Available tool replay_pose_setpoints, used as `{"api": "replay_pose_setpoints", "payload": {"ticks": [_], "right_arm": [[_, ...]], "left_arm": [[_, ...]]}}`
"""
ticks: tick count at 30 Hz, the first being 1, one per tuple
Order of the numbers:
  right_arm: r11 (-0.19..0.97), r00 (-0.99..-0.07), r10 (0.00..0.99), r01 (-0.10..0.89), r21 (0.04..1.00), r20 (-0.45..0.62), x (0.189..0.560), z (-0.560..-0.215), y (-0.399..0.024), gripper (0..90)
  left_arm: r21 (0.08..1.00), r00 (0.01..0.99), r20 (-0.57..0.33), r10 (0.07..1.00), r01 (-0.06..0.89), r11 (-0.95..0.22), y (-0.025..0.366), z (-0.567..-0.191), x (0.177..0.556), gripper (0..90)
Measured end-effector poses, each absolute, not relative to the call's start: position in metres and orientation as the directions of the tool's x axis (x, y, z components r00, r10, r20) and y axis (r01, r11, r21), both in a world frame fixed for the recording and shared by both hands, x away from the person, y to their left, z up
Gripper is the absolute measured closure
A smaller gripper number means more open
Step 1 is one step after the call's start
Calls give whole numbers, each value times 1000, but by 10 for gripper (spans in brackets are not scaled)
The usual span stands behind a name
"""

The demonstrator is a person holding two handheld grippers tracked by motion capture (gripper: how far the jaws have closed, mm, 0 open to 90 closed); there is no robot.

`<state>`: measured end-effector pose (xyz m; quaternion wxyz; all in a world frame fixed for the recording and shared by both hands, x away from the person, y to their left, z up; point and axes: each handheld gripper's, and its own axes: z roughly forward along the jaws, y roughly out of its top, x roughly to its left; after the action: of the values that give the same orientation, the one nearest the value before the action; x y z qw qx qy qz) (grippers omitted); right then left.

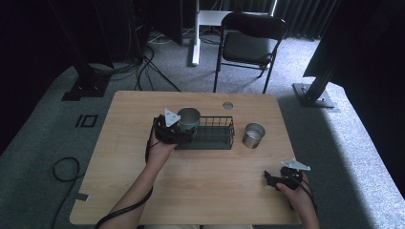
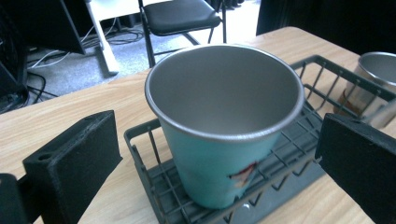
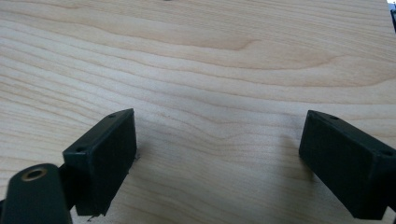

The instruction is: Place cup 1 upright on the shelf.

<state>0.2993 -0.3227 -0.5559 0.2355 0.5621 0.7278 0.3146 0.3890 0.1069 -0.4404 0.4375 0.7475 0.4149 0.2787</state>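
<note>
A teal cup (image 1: pixel 189 119) with a steel inside stands upright at the left end of a dark wire basket (image 1: pixel 217 138) on the wooden table. In the left gripper view the teal cup (image 2: pixel 224 135) sits on the basket's grid (image 2: pixel 154 186), between my two black jaws. A gap shows on each side of it. My left gripper (image 1: pixel 180 130) (image 2: pixel 219 144) is open just on the near side of the cup. My right gripper (image 1: pixel 270 179) (image 3: pixel 219 149) is open low over bare wood at the table's front right, with nothing between its fingers.
A plain steel cup (image 1: pixel 253 135) (image 2: pixel 376 79) stands on the table just right of the basket. Bare wooden table (image 1: pixel 200 186) lies between the two hands. A black folding chair (image 1: pixel 250 45) and cables are on the floor beyond the far edge.
</note>
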Motion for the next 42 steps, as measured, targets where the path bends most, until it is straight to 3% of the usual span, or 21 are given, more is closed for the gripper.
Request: {"api": "replay_pose_setpoints", "payload": {"ticks": [25,42], "right_arm": [[170,-257,966,670,723,11,299,-556,-323,107],[170,-257,966,670,723,11,299,-556,-323,107]], "left_arm": [[902,504,62,862,342,-265,147,-449,359,6],[884,540,39,841,373,-281,168,-467,341,6]]}}
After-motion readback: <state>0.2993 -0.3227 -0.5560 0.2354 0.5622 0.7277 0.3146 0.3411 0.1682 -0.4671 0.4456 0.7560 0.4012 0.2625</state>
